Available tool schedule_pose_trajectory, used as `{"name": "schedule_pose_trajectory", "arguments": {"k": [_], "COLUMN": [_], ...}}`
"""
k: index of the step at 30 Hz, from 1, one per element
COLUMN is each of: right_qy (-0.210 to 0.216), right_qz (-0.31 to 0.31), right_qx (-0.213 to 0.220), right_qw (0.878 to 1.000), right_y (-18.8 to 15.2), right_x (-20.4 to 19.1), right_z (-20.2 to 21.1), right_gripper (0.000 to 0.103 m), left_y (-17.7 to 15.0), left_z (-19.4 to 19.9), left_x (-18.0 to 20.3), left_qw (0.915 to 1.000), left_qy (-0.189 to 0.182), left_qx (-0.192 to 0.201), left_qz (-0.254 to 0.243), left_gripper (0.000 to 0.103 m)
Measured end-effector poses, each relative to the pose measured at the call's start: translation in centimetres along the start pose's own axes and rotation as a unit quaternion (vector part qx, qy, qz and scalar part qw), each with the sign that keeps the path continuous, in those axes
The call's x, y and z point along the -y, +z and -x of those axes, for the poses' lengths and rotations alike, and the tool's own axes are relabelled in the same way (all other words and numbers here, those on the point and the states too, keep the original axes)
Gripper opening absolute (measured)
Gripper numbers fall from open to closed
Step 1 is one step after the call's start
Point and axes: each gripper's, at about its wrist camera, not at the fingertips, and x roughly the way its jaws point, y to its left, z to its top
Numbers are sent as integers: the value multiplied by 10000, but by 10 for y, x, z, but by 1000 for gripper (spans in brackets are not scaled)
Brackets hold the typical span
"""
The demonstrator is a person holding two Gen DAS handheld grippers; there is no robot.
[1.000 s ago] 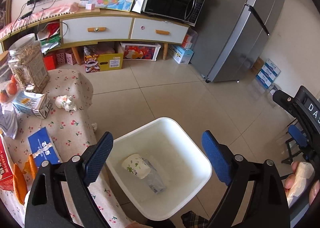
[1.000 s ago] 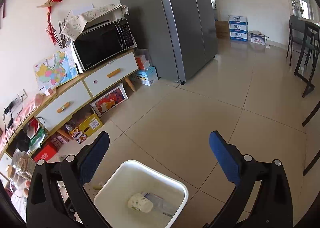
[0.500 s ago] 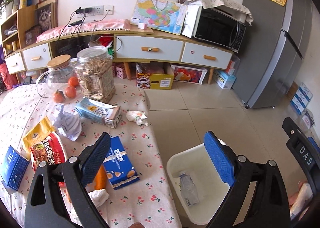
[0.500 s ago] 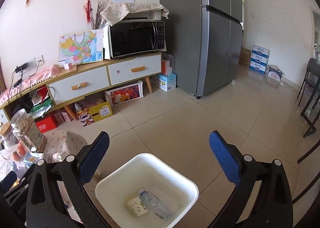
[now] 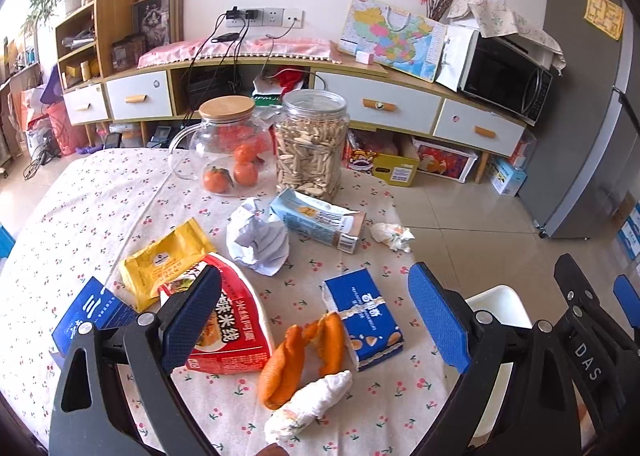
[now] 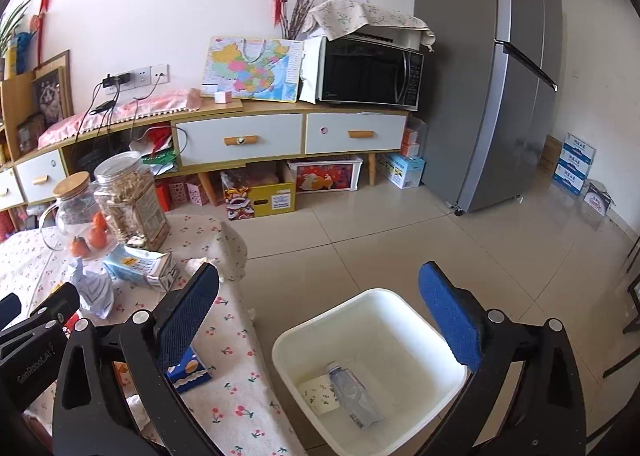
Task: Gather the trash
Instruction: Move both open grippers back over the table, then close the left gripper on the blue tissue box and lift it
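Note:
My left gripper point(image 5: 316, 320) hangs open over the table's near edge, nothing between its blue pads. Under it lie orange peel point(image 5: 300, 352), a white tissue wad point(image 5: 308, 408), a blue biscuit box point(image 5: 364, 320) and a red noodle pack point(image 5: 224, 320). Farther off are crumpled paper point(image 5: 258, 240), a yellow pouch point(image 5: 164, 260), a pale blue carton point(image 5: 318, 221) and another tissue wad point(image 5: 392, 236). My right gripper point(image 6: 320, 316) is open above the gap between table and white bin point(image 6: 372, 368), which holds a plastic bottle point(image 6: 352, 396) and a paper cup point(image 6: 320, 396).
A glass jug of oranges point(image 5: 228, 147) and a jar of biscuit sticks point(image 5: 312, 143) stand at the table's point(image 5: 100, 199) far side. A low cabinet point(image 6: 240, 139) with a microwave point(image 6: 368, 71) lines the wall beside a grey fridge point(image 6: 500, 75). Tiled floor point(image 6: 400, 236) lies beyond the bin.
The left gripper has swung left from above the bin to over the table's litter. The right gripper has turned left too, bringing the table edge into its view. Both stay open.

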Motion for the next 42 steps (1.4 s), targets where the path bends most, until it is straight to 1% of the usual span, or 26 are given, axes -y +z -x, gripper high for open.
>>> {"name": "schedule_pose_trajectory", "arguments": {"k": [7,11,15,21,24,25,26,28,30,32,33,35,36,37,40,42], "right_qy": [437,647,826,1033,1238,1331,1549,1799,1990,2112,2211,2388,2447,2497,2661,2802], "right_qz": [419,533,612,838,982,1032,1179,1330,1512,1585,1557,1467,1400,1319,1102,977], "right_qx": [-55,-50,-90,-183,-379,-476,-742,-987,-1114,-1210,-1311,-1649,-1817,-1963,-2384,-2621], "right_qw": [9981,9965,9947,9910,9867,9846,9781,9696,9618,9569,9538,9457,9421,9390,9275,9183], "right_y": [-13,-14,-17,-23,-28,-30,-33,-36,-38,-36,-34,-32,-32,-31,-32,-34], "right_x": [-54,-76,-93,-123,-139,-145,-156,-167,-175,-176,-174,-168,-164,-160,-149,-144], "right_z": [10,15,17,20,15,12,5,-2,-7,-11,-14,-23,-28,-33,-45,-49], "right_gripper": [96,96,96,96,96,96,96,96,96,96,96,96,96,96,96,96], "left_y": [-5,-8,-12,-15,-19,-21,-23,-30,-37,-44,-46,-48,-50,-49,-48,-46], "left_z": [-1,-6,-11,-23,-37,-42,-48,-60,-68,-75,-78,-83,-85,-85,-84,-79], "left_x": [-51,-85,-114,-151,-167,-174,-180,-193,-205,-213,-215,-219,-219,-217,-214,-212], "left_qw": [9987,9964,9931,9857,9792,9770,9748,9706,9692,9673,9658,9640,9638,9640,9641,9662], "left_qy": [489,783,1069,1460,1585,1582,1556,1460,1324,1192,1147,1060,978,862,614,516], "left_qx": [-157,-299,-473,-817,-1195,-1348,-1512,-1840,-2035,-2204,-2286,-2388,-2425,-2454,-2506,-2447], "left_qz": [75,157,121,-176,-420,-473,-511,-528,-426,-388,-425,-493,-520,-553,-634,-630], "left_gripper": [92,92,92,92,92,92,92,91,91,91,91,91,89,78,55,55]}}
